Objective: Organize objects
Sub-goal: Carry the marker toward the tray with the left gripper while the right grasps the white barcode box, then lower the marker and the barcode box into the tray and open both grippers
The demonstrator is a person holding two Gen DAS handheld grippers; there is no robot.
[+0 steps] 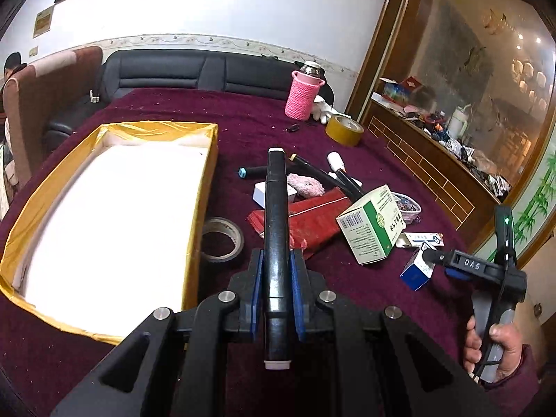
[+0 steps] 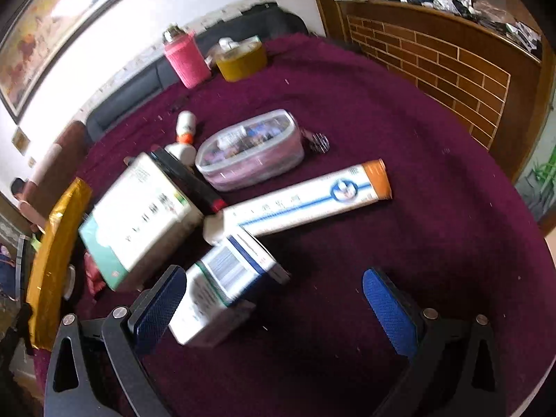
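Your work surface is a table under a maroon cloth (image 1: pixel 250 118); its rounded far edge shows in the right wrist view, with a wide bare stretch of cloth between the clutter and the brick-patterned wooden counter (image 2: pixel 451 66). On your left lies the gold-edged box (image 1: pixel 205 187), open-topped, with a bare white floor; its near corner sits just beside your left gripper.

Left gripper (image 1: pixel 276 271): jaws narrow, blue pads clamped on both sides of a black marker (image 1: pixel 276 208) with white end caps. The marker points away from you, lifted over the clutter.

Right gripper (image 2: pixel 274 299): jaws wide. The left pad touches or nearly touches a small blue-and-white carton (image 2: pixel 222 288), which is tilted on the cloth between the jaws; the right pad stands well apart from it. Contact cannot be confirmed because of blur.

Surroundings, by size:
- green-and-white medicine box (image 1: pixel 368 226), tilted, just left of the small carton
- long white tube box with orange end (image 2: pixel 305 198), touching the carton's far end
- clear zip pouch (image 2: pixel 250 149), behind the tube box
- red packet (image 1: pixel 312 215), under the marker's line
- pink knitted bottle (image 1: pixel 300 95) and yellow tape roll (image 1: pixel 344 130), at the far edge
- grey tape roll (image 1: pixel 220 239), close against the gold box wall
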